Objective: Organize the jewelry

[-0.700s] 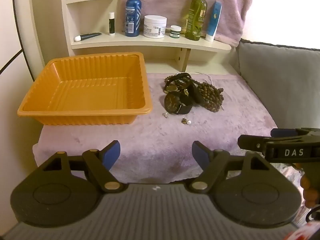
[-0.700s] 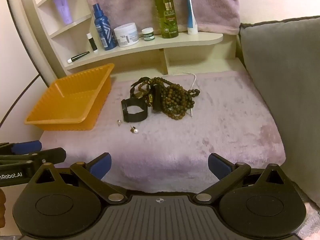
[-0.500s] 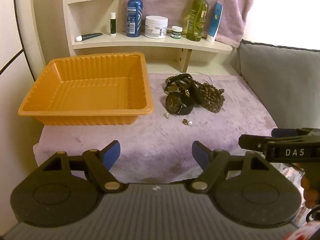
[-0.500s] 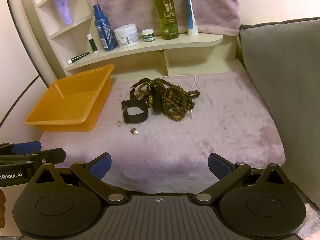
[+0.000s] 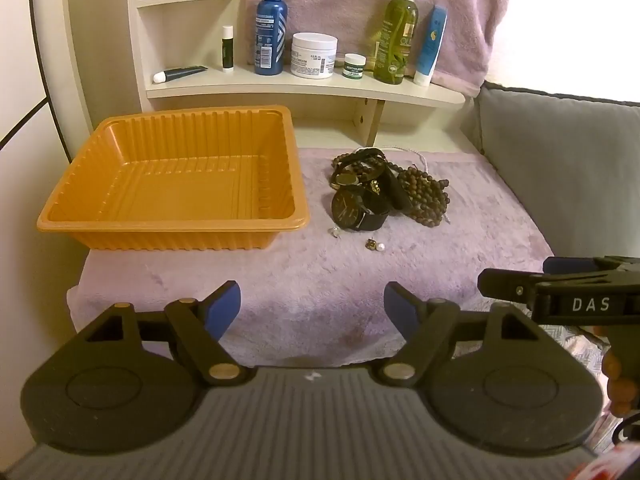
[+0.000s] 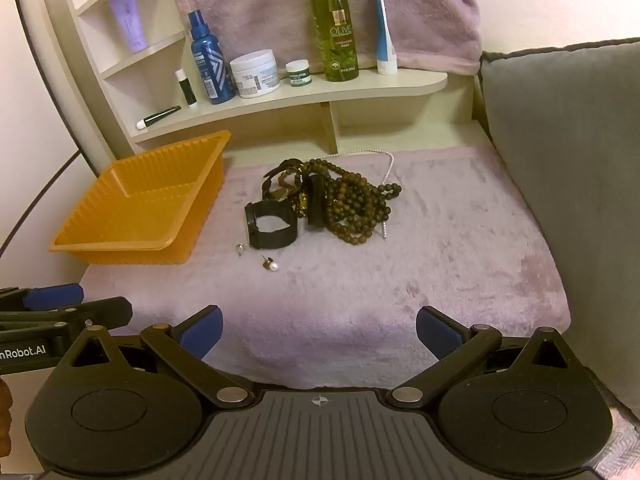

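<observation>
Jewelry, one tangled heap point(image 6: 320, 204), centre of the right wrist view, on a lilac plush cloth point(image 6: 440, 280); nothing yet in the orange tray point(image 6: 132, 216) at left, just beside the heap.

Contents, as far as can be told:
- black watch point(image 5: 358, 208), strap looped shut, face toward the left wrist camera; nearest the tray. Stiff enough to pinch across the strap loop; probably the heaviest piece.
- brown bead strands point(image 6: 356, 208), several loops heaped together. Limp and likely to drag neighbours along; take a bunch of loops at the heap's right edge.
- thin pale chain point(image 6: 386, 168), trailing behind and under the beads. Light, snag-prone.
- two small earrings, one pearl stud point(image 6: 271, 265) and one lone piece point(image 6: 239, 249), lying loose below the watch. Tiny, apt to sink into the pile; need a fingertip pinch.

Left gripper point(image 5: 312, 304): fingers wide apart, holding nothing, low in frame, well short of the heap.
Right gripper point(image 6: 319, 330): likewise spread, nothing between.
</observation>
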A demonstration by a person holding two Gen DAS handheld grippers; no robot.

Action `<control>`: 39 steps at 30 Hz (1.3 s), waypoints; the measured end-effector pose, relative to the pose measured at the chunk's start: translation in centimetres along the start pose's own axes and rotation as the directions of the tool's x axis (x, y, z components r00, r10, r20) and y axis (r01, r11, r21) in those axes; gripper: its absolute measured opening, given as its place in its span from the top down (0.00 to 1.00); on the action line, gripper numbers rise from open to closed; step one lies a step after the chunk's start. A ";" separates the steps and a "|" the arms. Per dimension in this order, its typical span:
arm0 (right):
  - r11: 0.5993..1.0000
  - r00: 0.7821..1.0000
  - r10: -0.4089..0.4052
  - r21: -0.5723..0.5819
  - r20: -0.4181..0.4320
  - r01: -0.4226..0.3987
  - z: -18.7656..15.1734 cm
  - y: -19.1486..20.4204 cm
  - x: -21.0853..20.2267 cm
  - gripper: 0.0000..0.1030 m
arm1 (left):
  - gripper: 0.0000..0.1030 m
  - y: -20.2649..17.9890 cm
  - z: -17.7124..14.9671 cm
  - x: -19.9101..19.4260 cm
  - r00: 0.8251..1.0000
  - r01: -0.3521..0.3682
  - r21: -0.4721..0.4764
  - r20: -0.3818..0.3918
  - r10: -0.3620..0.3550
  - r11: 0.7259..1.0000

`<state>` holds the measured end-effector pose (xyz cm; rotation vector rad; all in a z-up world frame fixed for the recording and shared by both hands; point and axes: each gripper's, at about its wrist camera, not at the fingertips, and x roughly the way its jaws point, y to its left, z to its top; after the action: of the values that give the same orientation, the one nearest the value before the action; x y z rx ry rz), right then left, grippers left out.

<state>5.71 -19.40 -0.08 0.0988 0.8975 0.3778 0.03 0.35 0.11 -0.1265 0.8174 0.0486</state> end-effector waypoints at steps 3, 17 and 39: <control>1.000 1.000 0.000 0.000 -0.002 0.000 0.1 0.0 0.0 0.00 | 0.25 0.0 0.0 0.0 1.000 -0.001 -0.001 0.000 0.001 1.000; 1.000 1.000 0.001 0.001 0.000 -0.001 0.1 0.1 0.0 0.00 | 0.25 0.0 0.0 0.0 1.000 0.000 -0.001 0.001 0.000 1.000; 1.000 1.000 0.001 0.001 0.001 -0.001 0.2 0.2 -0.1 0.00 | 0.25 0.1 0.0 0.0 1.000 0.001 -0.003 0.001 -0.001 1.000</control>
<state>5.73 -19.25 0.18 0.0999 0.8962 0.3780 0.00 0.42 0.11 -0.1295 0.8163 0.0490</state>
